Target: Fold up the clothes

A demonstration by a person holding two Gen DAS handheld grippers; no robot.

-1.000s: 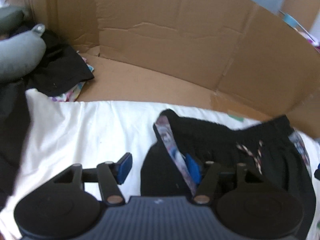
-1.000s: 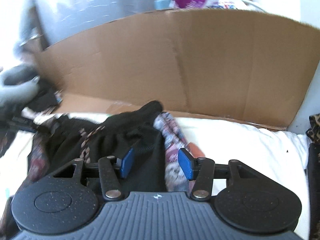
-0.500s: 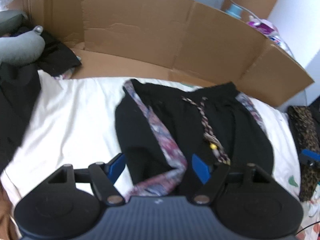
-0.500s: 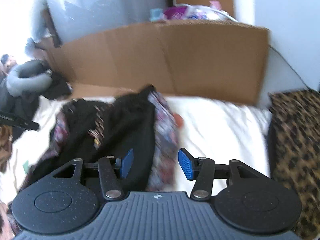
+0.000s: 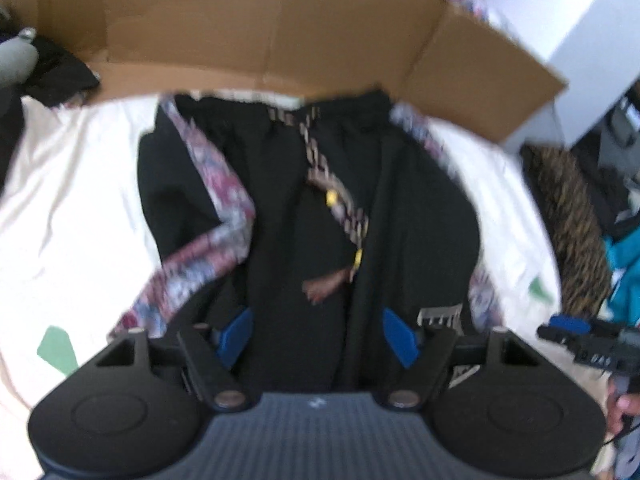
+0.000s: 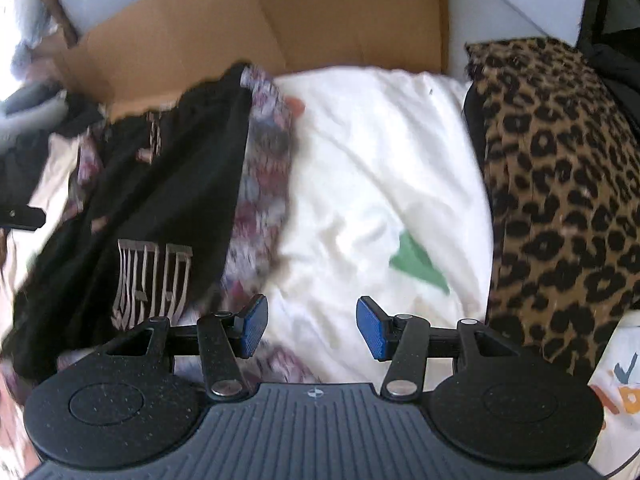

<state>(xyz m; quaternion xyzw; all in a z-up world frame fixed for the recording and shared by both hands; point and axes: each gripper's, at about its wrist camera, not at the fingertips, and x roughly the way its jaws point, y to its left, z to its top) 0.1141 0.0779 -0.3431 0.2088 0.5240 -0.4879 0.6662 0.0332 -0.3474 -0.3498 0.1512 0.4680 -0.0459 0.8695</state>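
White sheet (image 6: 380, 168) more exposed; black shorts (image 5: 304, 184) now spread flatter.

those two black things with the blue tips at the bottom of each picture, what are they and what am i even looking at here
They are hand-held grippers, not a robot: a person holds one in each hand, and each carries a wide-angle camera looking forward along its two fingers. One picture comes from the left gripper, the other from the right gripper.

Both look down at a white sheet with a cardboard wall behind it. On the sheet lie black shorts with patterned side stripes and a braided drawstring, spread out flat with the waistband toward the cardboard. A leopard-print cloth lies to the right of the sheet.

Nothing is held. The left gripper's jaws stand apart over the shorts, having just been opening and closing a little; the right gripper's jaws are open over the bare sheet beside the shorts. The pictures are blurred.
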